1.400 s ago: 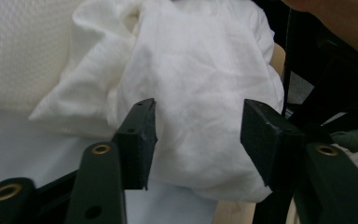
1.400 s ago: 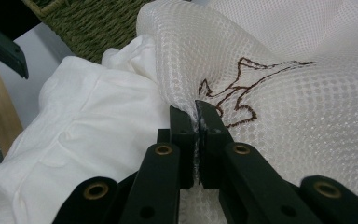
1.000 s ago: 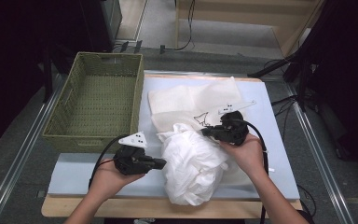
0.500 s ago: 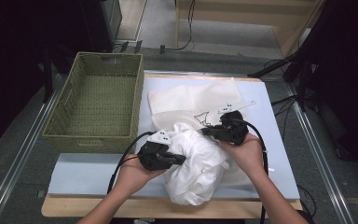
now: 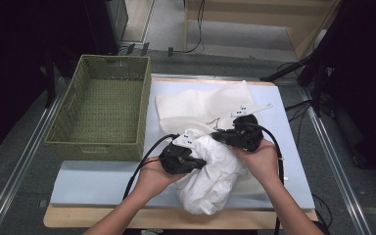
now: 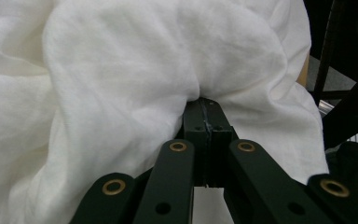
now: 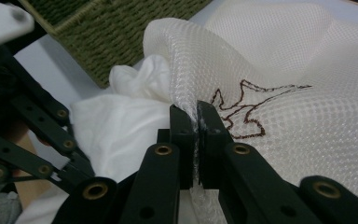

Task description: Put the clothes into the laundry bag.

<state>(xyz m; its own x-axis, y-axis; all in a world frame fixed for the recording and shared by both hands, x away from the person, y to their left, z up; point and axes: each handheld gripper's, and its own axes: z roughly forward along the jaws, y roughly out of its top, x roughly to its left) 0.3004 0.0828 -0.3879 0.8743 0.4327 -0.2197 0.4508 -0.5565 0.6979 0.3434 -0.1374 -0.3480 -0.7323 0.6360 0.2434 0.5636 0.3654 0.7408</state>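
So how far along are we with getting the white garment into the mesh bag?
Done: right gripper has pinched the mesh bag edge. In hand: left gripper, shut on the white garment, is at the bag's mouth. Left: most of the garment is outside; the basket holds nothing.

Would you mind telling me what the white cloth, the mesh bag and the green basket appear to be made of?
White cloth: soft, thin matte woven fabric, probably cotton or linen; fine weave and loose creases show.
Mesh bag: off-white net fabric, likely synthetic; regular small holes, brown stitched outline.
Green basket: woven olive fibre or cord, perhaps paper rope or seagrass; the plaited texture is visible, the exact fibre is not.
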